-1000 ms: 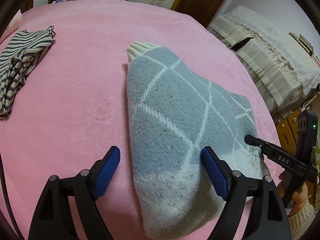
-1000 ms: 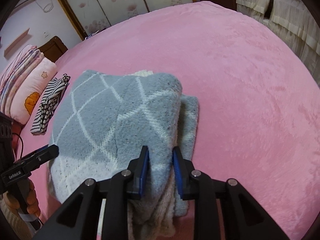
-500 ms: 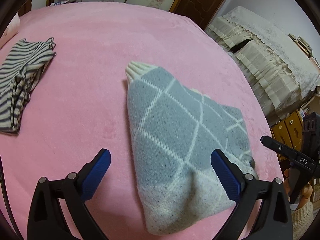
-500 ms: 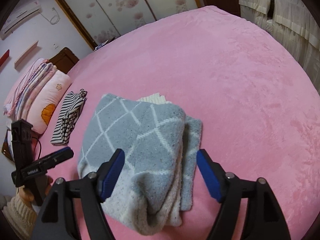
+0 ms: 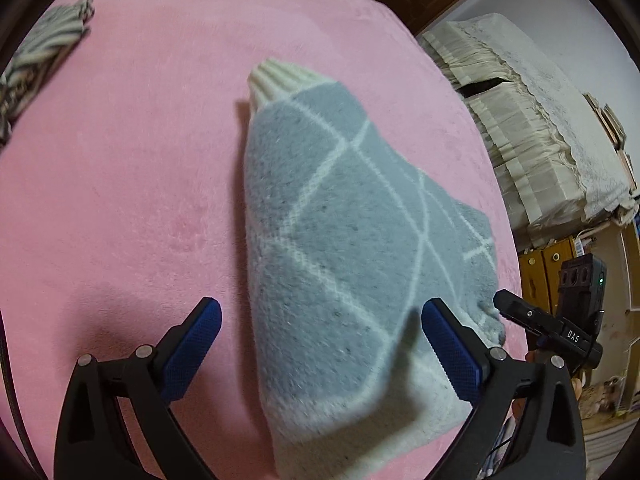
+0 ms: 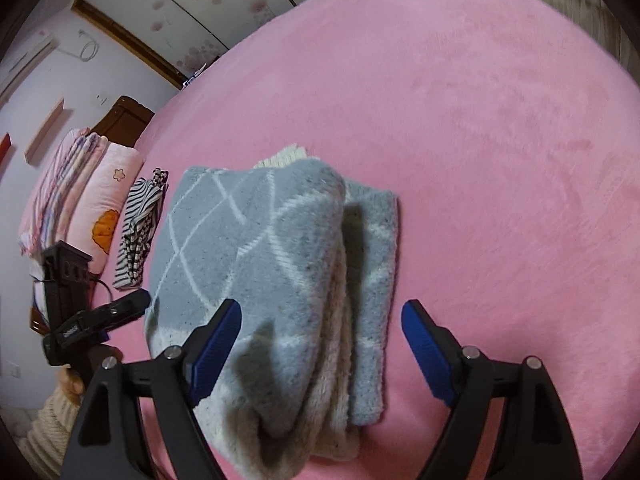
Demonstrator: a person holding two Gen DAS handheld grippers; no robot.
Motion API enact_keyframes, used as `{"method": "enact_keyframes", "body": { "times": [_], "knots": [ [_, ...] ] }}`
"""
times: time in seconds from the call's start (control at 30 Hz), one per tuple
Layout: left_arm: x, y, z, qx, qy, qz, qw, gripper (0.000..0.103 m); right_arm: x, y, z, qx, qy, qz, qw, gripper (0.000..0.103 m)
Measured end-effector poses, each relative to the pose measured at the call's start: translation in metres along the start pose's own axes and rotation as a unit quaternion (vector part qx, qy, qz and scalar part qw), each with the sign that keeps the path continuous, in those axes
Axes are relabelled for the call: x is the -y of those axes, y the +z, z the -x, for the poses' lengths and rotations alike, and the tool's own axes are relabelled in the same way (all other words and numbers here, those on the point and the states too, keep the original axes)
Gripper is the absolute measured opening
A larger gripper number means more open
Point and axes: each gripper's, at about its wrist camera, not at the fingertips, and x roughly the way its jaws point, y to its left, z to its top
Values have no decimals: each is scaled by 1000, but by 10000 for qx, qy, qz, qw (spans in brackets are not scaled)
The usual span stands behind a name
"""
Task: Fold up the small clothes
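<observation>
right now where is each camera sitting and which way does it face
Left wrist: on the left gripper, angled down at the grey sweater on the pink bed; its own open blue fingers show.
Right wrist: on the right gripper, angled down at the sweater's layered edge; its own fingers show open.
Shared: sweater, striped garment, each other's gripper.

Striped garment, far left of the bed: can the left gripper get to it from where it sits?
Probably yes. The left gripper is open and empty, and only bare pink bed lies between it and the striped garment. The folded grey sweater sits off that path.
</observation>
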Motion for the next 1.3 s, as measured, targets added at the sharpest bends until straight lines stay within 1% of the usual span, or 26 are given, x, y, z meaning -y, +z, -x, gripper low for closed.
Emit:
{"method": "enact_keyframes", "body": {
  "times": [0.07,0.13,0.2,0.3,0.37,0.47,0.53,0.6,0.67,0.7,0.73,0.77,0.8,0.83,0.87,0.9,0.97,1.07,1.13,1.2,1.3],
  "knots": [
    [-5,0,-9,-78,-109,71,9999,100,6,1,-8,-91,92,-109,9999,83],
    [-11,0,-16,-111,-303,203,9993,100,12,2,-17,-176,148,-216,9995,83],
    [-16,-1,-22,-122,-449,303,9985,101,18,2,-28,-308,307,-384,9983,83],
    [-19,-2,-32,-169,-680,355,9969,101,25,3,-44,-441,734,-611,9944,84],
    [-18,-3,-38,-219,-799,361,9959,101,24,4,-51,-453,828,-648,9934,85],
    [-14,-5,-47,-236,-891,350,9951,101,23,8,-59,-442,916,-640,9928,85],
    [-11,-6,-52,-204,-874,286,9956,101,21,11,-62,-457,918,-619,9928,84],
    [-6,-6,-54,-166,-826,215,9962,101,19,11,-62,-448,889,-541,9936,82],
    [-1,-7,-53,-88,-751,180,9970,101,17,10,-61,-403,825,-440,9948,74],
    [1,-9,-53,-47,-680,161,9975,99,14,9,-60,-373,798,-395,9953,69],
    [5,-10,-52,4,-547,124,9984,95,10,7,-58,-302,733,-313,9964,63],
    [9,-11,-50,56,-445,85,9990,91,8,6,-57,-261,674,-249,9971,60],
    [14,-12,-47,130,-322,63,9994,88,3,4,-54,-189,589,-162,9980,55],
    [20,-12,-44,197,-215,42,9996,83,-2,3,-52,-126,499,-81,9986,50],
    [24,-14,-40,259,-117,12,9996,77,-8,2,-49,-63,400,-1,9992,48],
    [30,-15,-37,322,-13,-19,9995,75,-12,1,-47,-18,336,43,9994,45],
    [40,-18,-26,453,150,-81,9988,67,-26,-2,-39,120,132,174,9997,43],
    [51,-28,-3,662,319,-236,9970,63,-49,-11,-23,351,-105,412,9985,41],
    [61,-41,17,843,493,-390,9945,63,-58,-18,-13,448,-116,484,9978,41],
    [68,-58,41,1018,631,-531,9914,63,-74,-32,-1,504,-90,567,9971,41],
    [67,-79,71,1050,728,-575,9901,63,-88,-52,9,484,5,598,9970,40]
  ]
}}
